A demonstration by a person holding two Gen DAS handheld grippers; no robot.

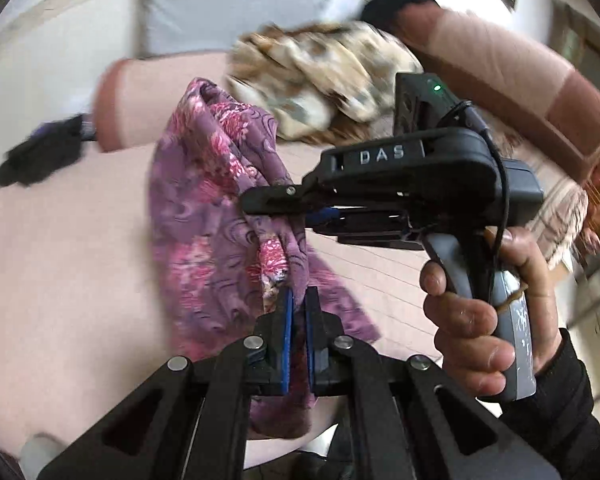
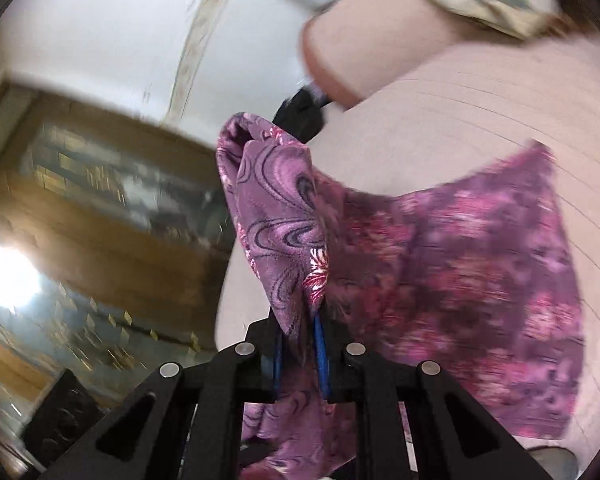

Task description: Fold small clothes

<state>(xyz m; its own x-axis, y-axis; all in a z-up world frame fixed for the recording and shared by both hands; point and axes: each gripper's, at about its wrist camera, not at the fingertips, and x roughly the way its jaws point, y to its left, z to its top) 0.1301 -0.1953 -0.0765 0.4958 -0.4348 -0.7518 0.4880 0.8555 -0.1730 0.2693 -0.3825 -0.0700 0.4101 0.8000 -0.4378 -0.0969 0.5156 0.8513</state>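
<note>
A purple floral cloth [image 1: 204, 208] hangs lifted above the pink bed sheet [image 1: 60, 260], stretched between both grippers. My left gripper [image 1: 299, 300] is shut on a bunched edge of it, blue pads pressed against the fabric. My right gripper [image 1: 268, 204], held by a person's hand [image 1: 472, 320], comes in from the right and clamps another part of the same cloth. In the right wrist view the right gripper [image 2: 300, 320] is shut on a folded corner of the purple cloth [image 2: 460, 280], which trails off to the right over the sheet [image 2: 480, 112].
A brown patterned cloth [image 1: 320, 80] lies crumpled further back on the bed. A pink bolster [image 1: 140, 100] and a grey pillow [image 1: 220, 8] sit behind it, with a black item [image 1: 40, 156] at the left. A wooden cabinet [image 2: 100, 200] stands beside the bed.
</note>
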